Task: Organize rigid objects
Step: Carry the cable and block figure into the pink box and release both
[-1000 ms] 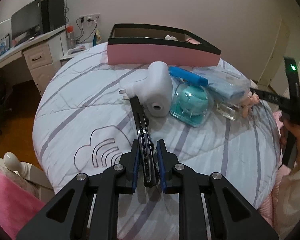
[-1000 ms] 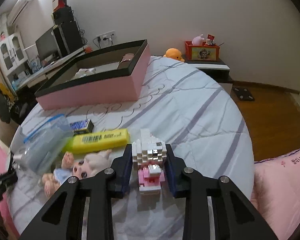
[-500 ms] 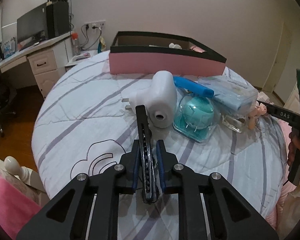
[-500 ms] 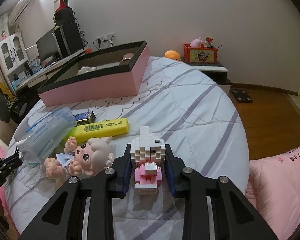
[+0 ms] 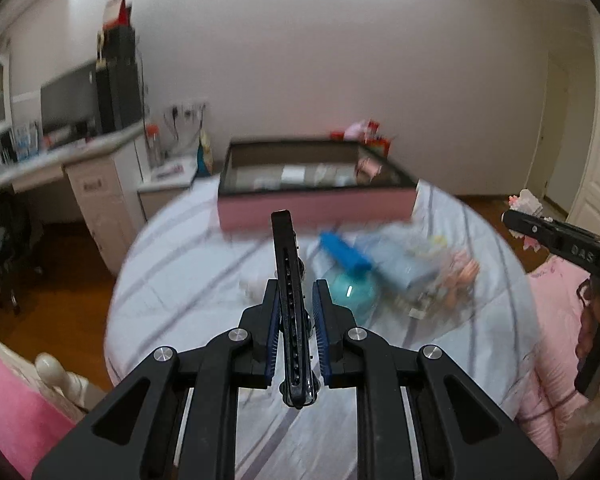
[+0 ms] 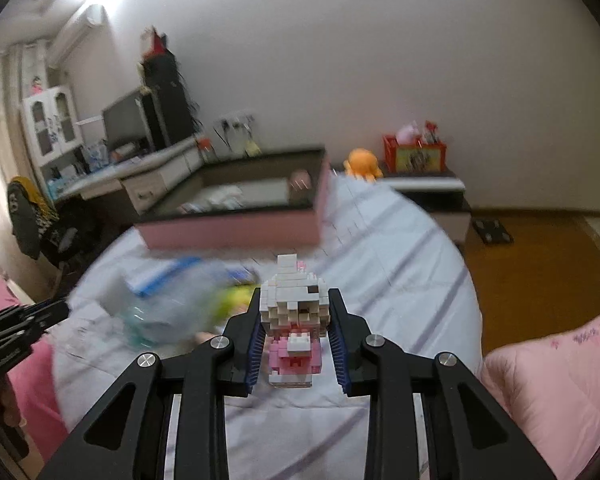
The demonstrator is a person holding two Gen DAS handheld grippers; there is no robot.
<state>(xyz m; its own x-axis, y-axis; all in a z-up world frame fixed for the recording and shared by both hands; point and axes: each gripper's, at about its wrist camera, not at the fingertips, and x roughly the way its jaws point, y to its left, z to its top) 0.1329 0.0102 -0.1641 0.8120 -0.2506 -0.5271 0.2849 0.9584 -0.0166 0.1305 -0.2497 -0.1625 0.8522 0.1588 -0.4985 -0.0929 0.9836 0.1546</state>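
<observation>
Left gripper (image 5: 295,312): closed on a slim black clip-like object (image 5: 290,304), held edge-on above the striped bed cover (image 5: 188,280); exact identity not discernible. Right gripper (image 6: 296,330): clamped on a white-and-pink brick figure (image 6: 294,324), held clear of the bed. Pink box (image 6: 236,228) with black rim: open, at the far side of the bed. Remaining clutter, blurred, between box and grippers: blue tube (image 5: 346,254), teal case (image 5: 352,294), doll (image 5: 460,276).

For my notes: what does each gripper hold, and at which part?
Left gripper: a black hair clip, near its rear end. Right gripper: a brick figure, by its sides.
</observation>
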